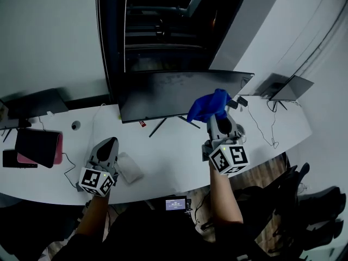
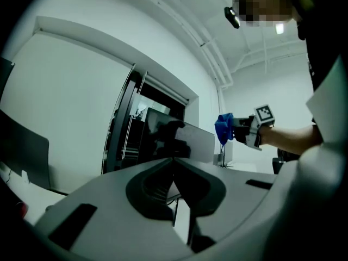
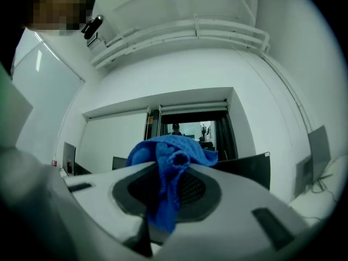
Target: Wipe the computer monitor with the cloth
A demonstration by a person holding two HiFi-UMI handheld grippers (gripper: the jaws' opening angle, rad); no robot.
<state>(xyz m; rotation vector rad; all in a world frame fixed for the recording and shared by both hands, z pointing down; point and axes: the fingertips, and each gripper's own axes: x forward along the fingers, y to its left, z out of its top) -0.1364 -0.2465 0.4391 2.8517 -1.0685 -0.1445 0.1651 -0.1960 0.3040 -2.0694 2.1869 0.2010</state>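
Visibly, right claw (image 1: 217,116) clamps blue cloth (image 1: 206,106) near monitor (image 1: 163,94).

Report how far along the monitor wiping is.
Done: the blue cloth is picked up, and the right gripper is shut on it. In hand: the cloth is held up by the lower right corner of the monitor; whether it touches can't be told. Left: the wiping itself, across the whole monitor. The left gripper is shut and empty, low over the desk.
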